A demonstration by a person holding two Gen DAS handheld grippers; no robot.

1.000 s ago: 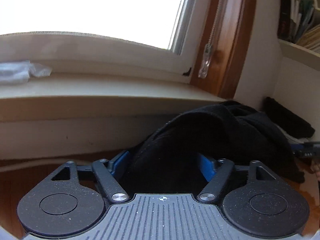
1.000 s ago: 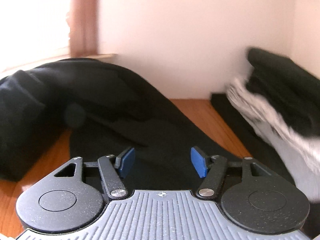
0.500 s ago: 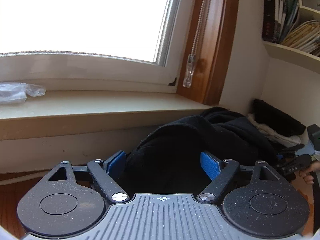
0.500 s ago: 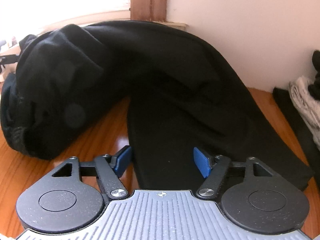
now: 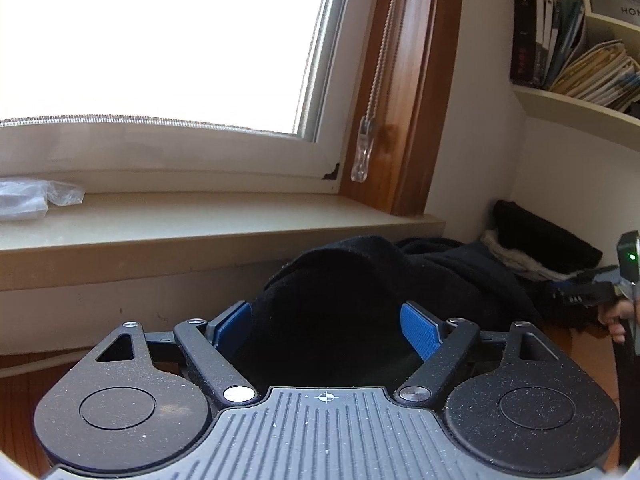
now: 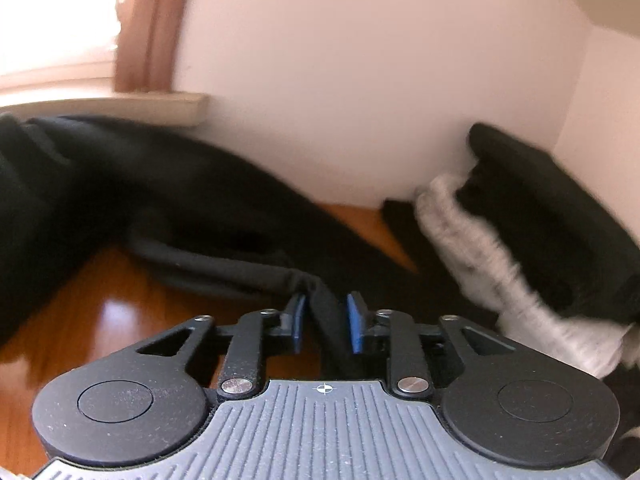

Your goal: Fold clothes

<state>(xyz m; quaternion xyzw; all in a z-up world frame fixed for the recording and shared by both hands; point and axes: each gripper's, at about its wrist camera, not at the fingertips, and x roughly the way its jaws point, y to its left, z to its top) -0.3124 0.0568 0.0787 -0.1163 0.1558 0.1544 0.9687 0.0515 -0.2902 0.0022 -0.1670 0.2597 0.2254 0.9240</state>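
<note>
The right gripper (image 6: 326, 322) pinches a bunched fold of a black garment (image 6: 208, 216), its blue pads (image 6: 354, 322) drawn close on either side of the cloth just above a glossy wooden tabletop (image 6: 92, 308). From that pinch the fabric trails left and back in a long, rumpled swath toward the windowsill (image 6: 176, 100), leaving a bare wedge of wood on the near left and a narrow strip of wood at the foot of the white wall (image 6: 360, 60). To the right, a stack of folded clothes (image 6: 540, 216), black over a fuzzy grey-white piece, sits in the corner where two walls meet, near the gripper's right side. This view is motion-blurred.

The left gripper (image 5: 326, 330) stands spread wide, its blue pads (image 5: 420, 332) flanking a raised hump of the same black garment (image 5: 340, 300); whether the pads touch it cannot be told. Beyond the hump, the windowsill (image 5: 200, 224) overhangs the table's back edge, with a crumpled clear plastic bag (image 5: 36, 198) at its far left. A blind's bead chain (image 5: 376, 92) hangs against the wooden window frame (image 5: 420, 80). Upper right, a shelf (image 5: 576, 108) carries books. At the right edge, the right gripper (image 5: 600, 292) and the person's fingers (image 5: 616, 318) show beside the folded stack (image 5: 540, 240).
</note>
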